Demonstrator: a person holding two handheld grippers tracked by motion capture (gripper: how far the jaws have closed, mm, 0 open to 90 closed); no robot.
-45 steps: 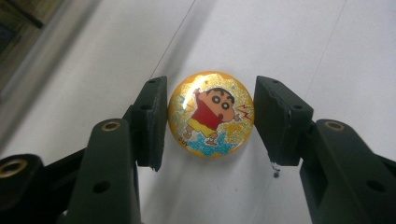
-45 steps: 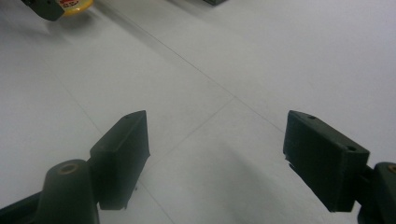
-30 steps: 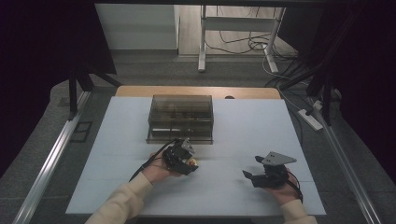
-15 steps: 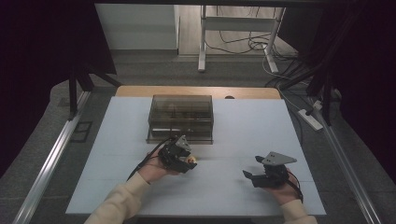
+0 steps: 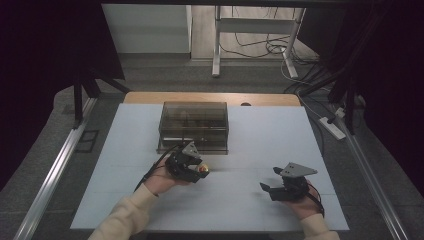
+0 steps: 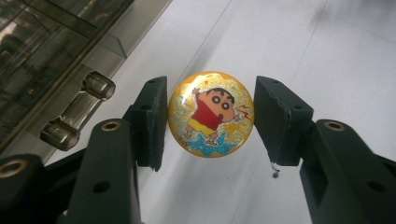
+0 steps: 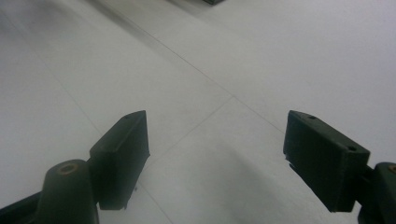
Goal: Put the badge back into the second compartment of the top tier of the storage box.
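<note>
Left tool (image 6: pixel 210 121) clamps the badge (image 6: pixel 211 114) — clear box (image 5: pixel 194 125) just beside.

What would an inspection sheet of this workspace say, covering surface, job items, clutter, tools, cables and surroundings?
Surface: white table, bare and flat, faint seams.
Job's things: round cartoon badge, off the table between the left tool's pads; smoky clear case, closed, just beyond it.
Clutter: nothing seen.
Tools: left tool closed on the badge's rim; right tool wide open, holding nothing, low over the table.
Cables: tool cable trails beside the left hand; loose floor cables and a power strip lie off the table.
Surroundings: white stand behind, metal rail at left, dark sides.
</note>
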